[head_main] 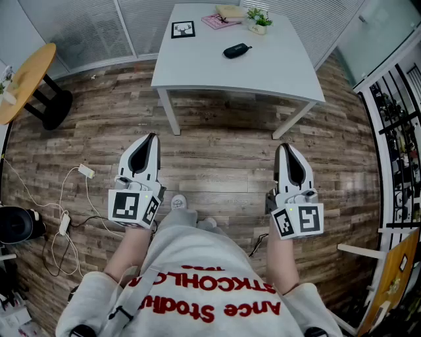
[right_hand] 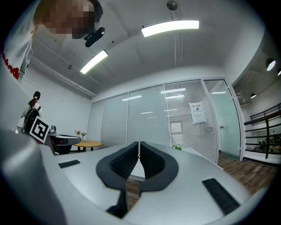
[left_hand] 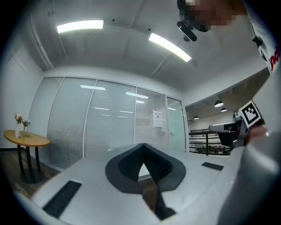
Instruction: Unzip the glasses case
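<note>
A dark zipped glasses case (head_main: 237,50) lies on the white table (head_main: 197,66) far ahead of me, near the table's middle. My left gripper (head_main: 152,136) is held level over the wood floor, well short of the table, its jaws shut with nothing between them. To its right, my right gripper (head_main: 284,147) hovers the same way, shut and empty. In the left gripper view the left gripper (left_hand: 142,145) has its tips closed together. The right gripper view shows the right gripper (right_hand: 139,143) with tips meeting too. The case is not visible in either gripper view.
The table also carries a framed picture (head_main: 183,29), a pink book (head_main: 220,21) and a small potted plant (head_main: 258,20). A round wooden side table (head_main: 26,79) stands at the left. Cables and a charger (head_main: 72,197) lie on the floor at left. A black railing (head_main: 395,131) runs along the right.
</note>
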### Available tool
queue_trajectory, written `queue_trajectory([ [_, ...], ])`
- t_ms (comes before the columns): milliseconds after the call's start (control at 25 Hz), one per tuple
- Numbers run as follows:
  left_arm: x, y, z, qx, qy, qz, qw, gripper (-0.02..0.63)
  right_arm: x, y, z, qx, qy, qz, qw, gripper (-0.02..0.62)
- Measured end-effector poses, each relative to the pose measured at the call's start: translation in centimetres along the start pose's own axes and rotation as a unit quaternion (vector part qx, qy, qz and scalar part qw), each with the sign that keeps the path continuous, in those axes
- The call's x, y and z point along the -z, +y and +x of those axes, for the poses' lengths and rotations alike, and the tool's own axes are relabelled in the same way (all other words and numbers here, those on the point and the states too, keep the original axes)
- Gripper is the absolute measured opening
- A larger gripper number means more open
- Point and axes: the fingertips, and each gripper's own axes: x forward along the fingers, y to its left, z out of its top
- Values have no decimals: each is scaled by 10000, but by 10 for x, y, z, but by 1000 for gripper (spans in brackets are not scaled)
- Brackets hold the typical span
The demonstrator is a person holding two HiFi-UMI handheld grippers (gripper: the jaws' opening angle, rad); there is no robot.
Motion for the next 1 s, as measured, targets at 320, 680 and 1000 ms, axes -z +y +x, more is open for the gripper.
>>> queue_trajectory([
  [320,0,-13,-4,-14,10,40,10000,7,-4,-2,-10,-46,-57,-52,10000,26],
  [680,17,-24,11,178,347,-25,9992,90,5,-17,-5,85,25,10,10000,117],
  [1000,27,-4,72,108,183,-28,9998,413,24,-37,51,68,198,-7,9998,270],
])
